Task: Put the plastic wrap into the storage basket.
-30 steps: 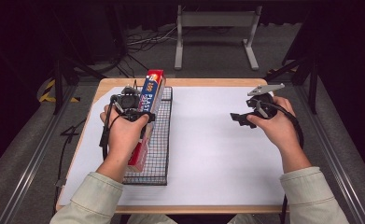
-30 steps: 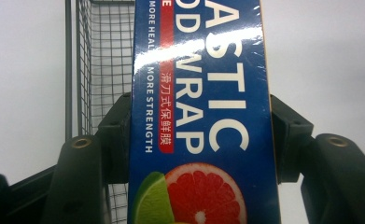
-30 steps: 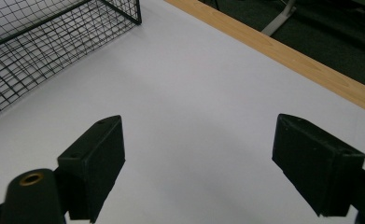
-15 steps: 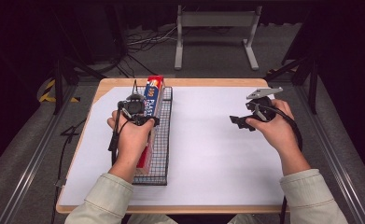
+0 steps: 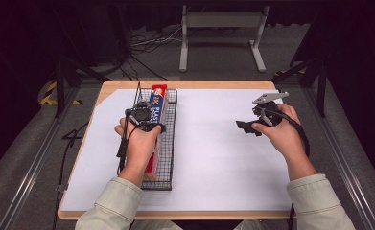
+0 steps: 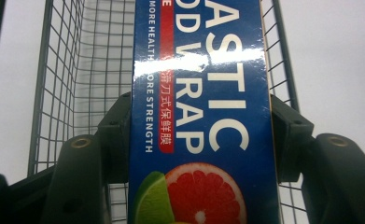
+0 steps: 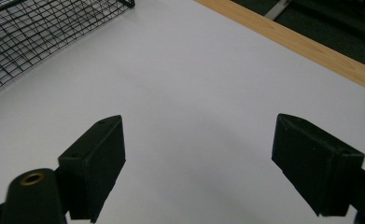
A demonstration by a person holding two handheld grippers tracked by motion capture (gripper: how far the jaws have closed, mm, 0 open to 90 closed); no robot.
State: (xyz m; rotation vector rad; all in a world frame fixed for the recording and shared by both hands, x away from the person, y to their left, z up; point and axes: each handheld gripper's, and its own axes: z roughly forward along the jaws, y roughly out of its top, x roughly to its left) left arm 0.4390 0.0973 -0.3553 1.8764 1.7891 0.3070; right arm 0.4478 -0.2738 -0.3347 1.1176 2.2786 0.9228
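Observation:
A long blue plastic wrap box (image 5: 157, 102) with a red end lies lengthwise in a black wire basket (image 5: 170, 143) on the left of the white table. My left gripper (image 5: 149, 120) is over the basket and shut on the box. In the left gripper view its two jaws press against the long sides of the box (image 6: 201, 116), whose lid shows white letters and a grapefruit picture. The basket mesh (image 6: 77, 70) shows behind it. My right gripper (image 5: 243, 127) hovers over the bare right side of the table, open, with nothing between its jaws (image 7: 199, 140).
The white sheet (image 5: 214, 143) covers a wooden table whose edge (image 7: 301, 42) shows at the far side. A corner of the basket (image 7: 40, 32) lies well ahead of the right gripper. A grey metal stand (image 5: 221, 21) and cables are on the floor beyond the table.
My left gripper and the box have shifted a little toward the person, along the basket. The right gripper has stayed where it was, open.

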